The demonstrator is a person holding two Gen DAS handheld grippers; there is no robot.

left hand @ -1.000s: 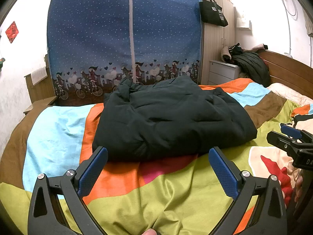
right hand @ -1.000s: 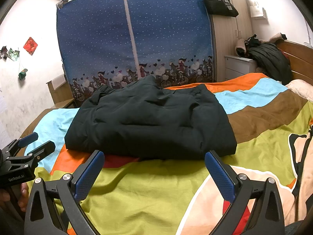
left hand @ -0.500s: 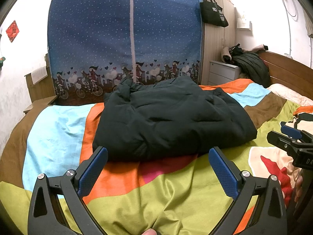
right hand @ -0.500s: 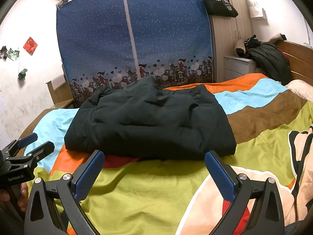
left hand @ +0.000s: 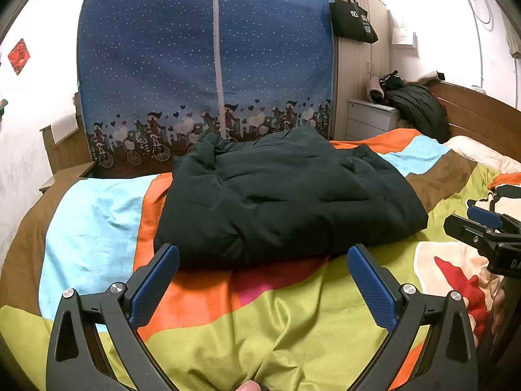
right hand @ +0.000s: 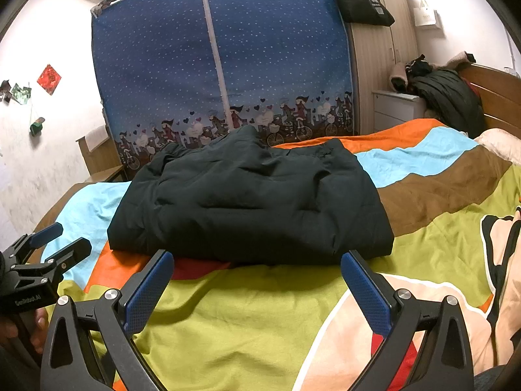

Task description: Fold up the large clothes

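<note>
Nothing has moved since the earlier frames. My left gripper (left hand: 263, 280) and right gripper (right hand: 257, 282) hold jaws wide apart, empty; the folded dark coat (left hand: 286, 195) lies on the bed (left hand: 260, 332) just beyond them.

Left gripper (left hand: 263, 288) jaws wide apart, right gripper (right hand: 257, 290) likewise (both empty)

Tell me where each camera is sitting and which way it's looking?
Left wrist: on the left gripper, open, low over the bedspread, facing the dark jacket and blue wardrobe; the right gripper shows at its right edge.
Right wrist: on the right gripper, open, facing the same way; the left gripper and a hand show at its left.
Both share jacket, wardrobe and black bag.
</note>
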